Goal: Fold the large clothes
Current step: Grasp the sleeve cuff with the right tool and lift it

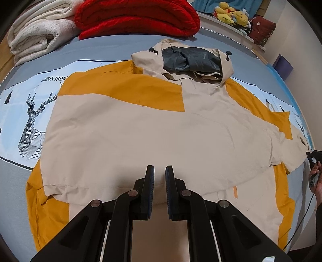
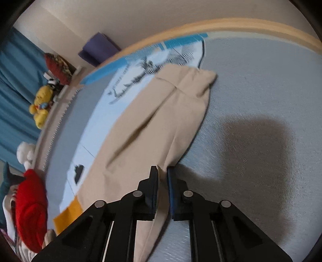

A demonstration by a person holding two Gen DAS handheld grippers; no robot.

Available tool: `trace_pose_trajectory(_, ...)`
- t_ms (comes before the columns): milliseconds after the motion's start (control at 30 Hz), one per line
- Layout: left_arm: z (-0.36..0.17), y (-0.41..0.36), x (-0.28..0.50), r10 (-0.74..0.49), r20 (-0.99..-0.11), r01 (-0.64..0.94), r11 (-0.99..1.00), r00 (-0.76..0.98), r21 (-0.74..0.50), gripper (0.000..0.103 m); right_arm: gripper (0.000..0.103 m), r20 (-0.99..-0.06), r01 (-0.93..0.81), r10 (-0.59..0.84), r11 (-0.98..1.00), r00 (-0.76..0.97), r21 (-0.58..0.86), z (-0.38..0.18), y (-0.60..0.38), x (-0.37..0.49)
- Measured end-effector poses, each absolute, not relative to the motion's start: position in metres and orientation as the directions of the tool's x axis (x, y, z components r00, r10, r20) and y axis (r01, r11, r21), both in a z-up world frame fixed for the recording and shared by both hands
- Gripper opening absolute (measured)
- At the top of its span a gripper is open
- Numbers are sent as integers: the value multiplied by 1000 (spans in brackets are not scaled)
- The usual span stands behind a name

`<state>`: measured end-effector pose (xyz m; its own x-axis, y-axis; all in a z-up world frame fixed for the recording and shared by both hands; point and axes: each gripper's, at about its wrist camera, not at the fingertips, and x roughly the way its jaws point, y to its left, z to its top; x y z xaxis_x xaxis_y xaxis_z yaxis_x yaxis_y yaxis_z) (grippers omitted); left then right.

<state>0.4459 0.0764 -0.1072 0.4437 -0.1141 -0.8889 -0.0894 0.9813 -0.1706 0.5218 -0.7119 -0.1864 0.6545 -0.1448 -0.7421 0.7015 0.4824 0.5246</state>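
A large beige and mustard hooded jacket [image 1: 140,129] lies spread face down on the bed, hood [image 1: 187,60] at the far side. Its left sleeve is folded across the back. My left gripper [image 1: 160,171] hovers over the jacket's lower back, jaws a narrow gap apart, holding nothing. My right gripper [image 2: 162,171] is shut on the edge of the beige right sleeve [image 2: 153,125], which stretches away to its cuff [image 2: 201,82]. The right gripper also shows at the right edge of the left wrist view [image 1: 311,156], at the sleeve's end.
The bed has a grey sheet [image 2: 251,100] with a pale blue deer-print band [image 1: 24,121]. A red quilt [image 1: 136,18] and a white blanket [image 1: 38,32] are stacked at the far side. Plush toys [image 1: 231,14] sit on the headboard ledge. A wooden bed edge [image 2: 241,24] runs beyond the cuff.
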Motion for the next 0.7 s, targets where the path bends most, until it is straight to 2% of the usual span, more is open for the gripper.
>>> trace_pose_trajectory(167,-99,80,444,-115,-881,-91,980,459,-175,9,5,-675,657,-256,611,692,442,-133,-672,539)
trace_pose_trajectory(333,-86,85,439,-126,-867,-99,976,482,-197,9,4,-548,457,-218,819,807,347,-50,-580,555)
trace_pose_trajectory(500,-73,92,428,-144,-854,-128,963,501,-238,9,4,-449,154,-20,952,893,263,11,-447,537)
trace_pose_trajectory(633,-65,92,414,-157,-848,-117,962,506,-247,9,4,-473,-149,244,962,846,230,10,-327,513)
trace_pose_trajectory(700,-62,94,407,-163,-844,-118,959,511,-256,9,4,-526,-291,364,931,769,218,-5,-276,501)
